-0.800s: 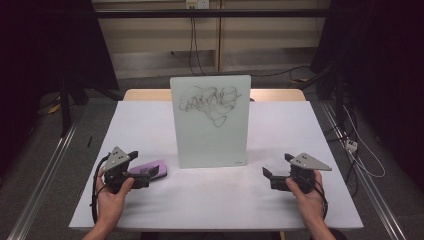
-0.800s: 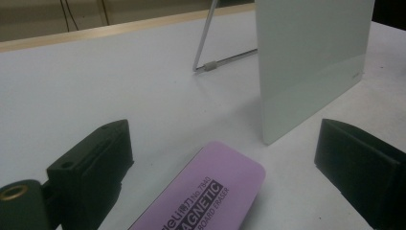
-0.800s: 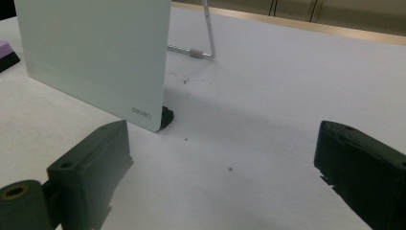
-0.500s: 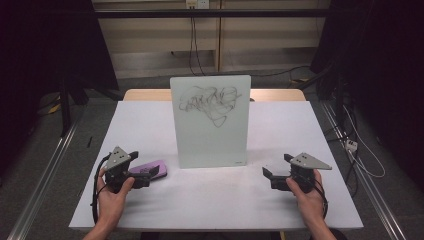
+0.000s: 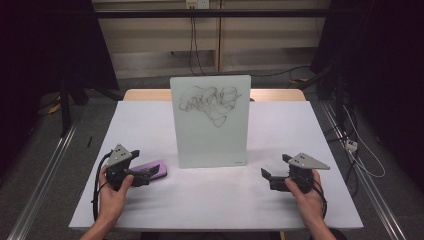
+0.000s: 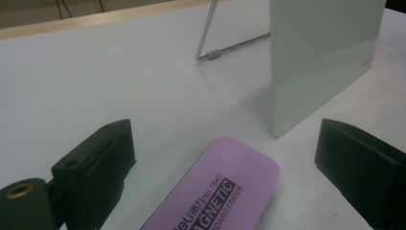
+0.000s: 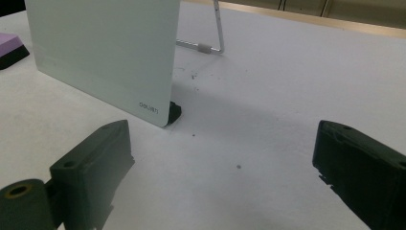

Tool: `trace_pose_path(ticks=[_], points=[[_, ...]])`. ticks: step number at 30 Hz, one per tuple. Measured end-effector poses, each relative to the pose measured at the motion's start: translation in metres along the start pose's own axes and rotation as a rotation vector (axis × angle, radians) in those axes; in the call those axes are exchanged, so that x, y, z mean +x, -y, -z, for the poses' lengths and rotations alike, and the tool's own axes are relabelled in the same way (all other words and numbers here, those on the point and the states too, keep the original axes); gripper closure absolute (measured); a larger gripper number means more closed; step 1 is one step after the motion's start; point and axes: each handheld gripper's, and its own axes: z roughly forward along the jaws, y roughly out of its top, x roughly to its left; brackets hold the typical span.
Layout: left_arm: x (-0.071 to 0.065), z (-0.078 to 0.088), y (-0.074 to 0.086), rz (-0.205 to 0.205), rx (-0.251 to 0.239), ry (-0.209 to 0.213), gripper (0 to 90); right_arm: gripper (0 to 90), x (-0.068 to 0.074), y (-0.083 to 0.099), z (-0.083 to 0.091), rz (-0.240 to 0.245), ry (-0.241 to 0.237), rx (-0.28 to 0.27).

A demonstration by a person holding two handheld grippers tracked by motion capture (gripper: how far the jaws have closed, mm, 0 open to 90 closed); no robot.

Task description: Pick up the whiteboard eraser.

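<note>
— Where does the eraser lie?

— The purple magnetic eraser (image 6: 215, 191) lies flat on the white surface (image 5: 210, 200), just left of the standing whiteboard (image 5: 210, 130), which carries black scribbles. It sits between my left jaws.

— State of the left gripper (image 5: 142, 176)?

— My jaws stand wide apart, one each side of the eraser; neither pad presses on it in the left gripper view.

— And the right gripper (image 5: 272, 177)?

— Jaws wide, holding nothing, resting on the surface near the whiteboard's lower right corner and its black foot (image 7: 174, 111). A wire prop (image 7: 218, 33) stands behind the board.
</note>
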Motion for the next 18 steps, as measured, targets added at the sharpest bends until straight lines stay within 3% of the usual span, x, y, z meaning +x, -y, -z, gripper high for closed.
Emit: trace_pose_path(ticks=[2,10,13,14,18], points=[[0.0,0.0,-0.001,0.012,0.014,0.005,7.2,6.1,0.0,0.0,0.0,0.001,-0.001,0.001],[0.0,0.002,-0.009,-0.046,0.078,-0.006,6.6,6.1,0.001,0.0,-0.002,0.005,-0.005,0.006],[0.0,0.001,-0.009,-0.055,0.097,0.008,6.3,6.1,0.0,0.0,-0.001,0.002,-0.002,0.007],[-0.001,0.0,-0.009,-0.07,0.111,0.032,6.3,6.1,0.001,0.0,-0.001,0.003,-0.001,0.006],[-0.001,-0.002,-0.012,-0.078,0.126,0.045,6.6,6.1,0.001,0.0,-0.002,0.003,-0.004,0.008]])
